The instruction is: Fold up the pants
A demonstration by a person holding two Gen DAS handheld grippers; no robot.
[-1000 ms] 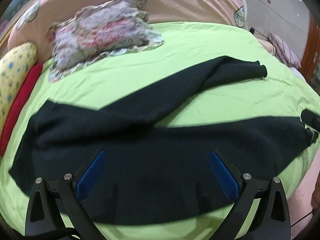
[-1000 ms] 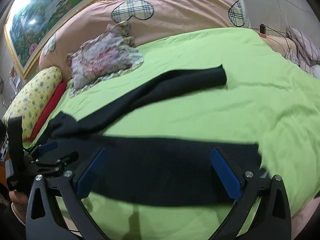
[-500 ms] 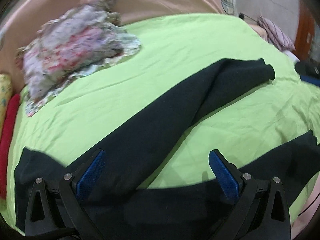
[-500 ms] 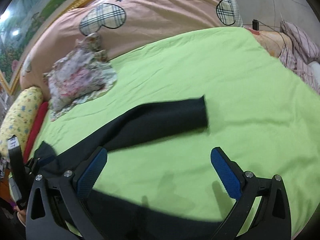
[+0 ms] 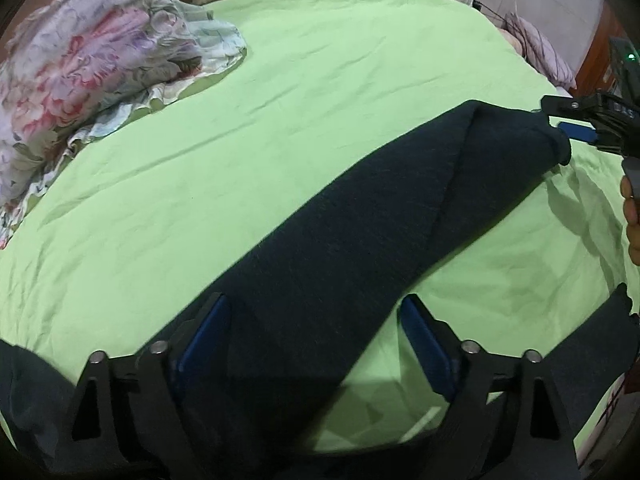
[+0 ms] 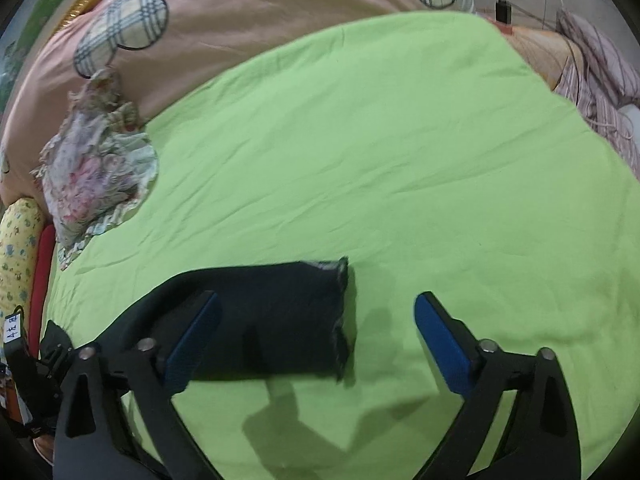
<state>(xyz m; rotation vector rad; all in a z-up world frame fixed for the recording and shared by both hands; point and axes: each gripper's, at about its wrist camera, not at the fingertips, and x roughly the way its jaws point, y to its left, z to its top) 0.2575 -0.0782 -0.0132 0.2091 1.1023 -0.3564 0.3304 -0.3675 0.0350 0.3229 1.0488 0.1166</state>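
Dark navy pants (image 5: pixel 360 232) lie spread on a green bed sheet (image 5: pixel 320 80). One leg runs diagonally up to its cuff at the right; the other leg's end shows at the lower right. My left gripper (image 5: pixel 316 332) is open, hovering over the upper part of that leg. My right gripper (image 6: pixel 316 328) is open just above the leg's cuff end (image 6: pixel 280 312). It also shows in the left wrist view (image 5: pixel 592 124), beside the cuff.
A crumpled floral garment (image 5: pixel 92 64) lies at the far left of the sheet (image 6: pixel 400 140). A pink duvet with plaid hearts (image 6: pixel 240 20) lies behind. A yellow pillow (image 6: pixel 16 256) and a red one are at the left edge. Striped bedding (image 6: pixel 592 64) is at the right.
Both grippers moved forward over the bed toward the far pant leg. The near leg has dropped out of the right wrist view, and the cuff now sits between the right gripper's fingers.
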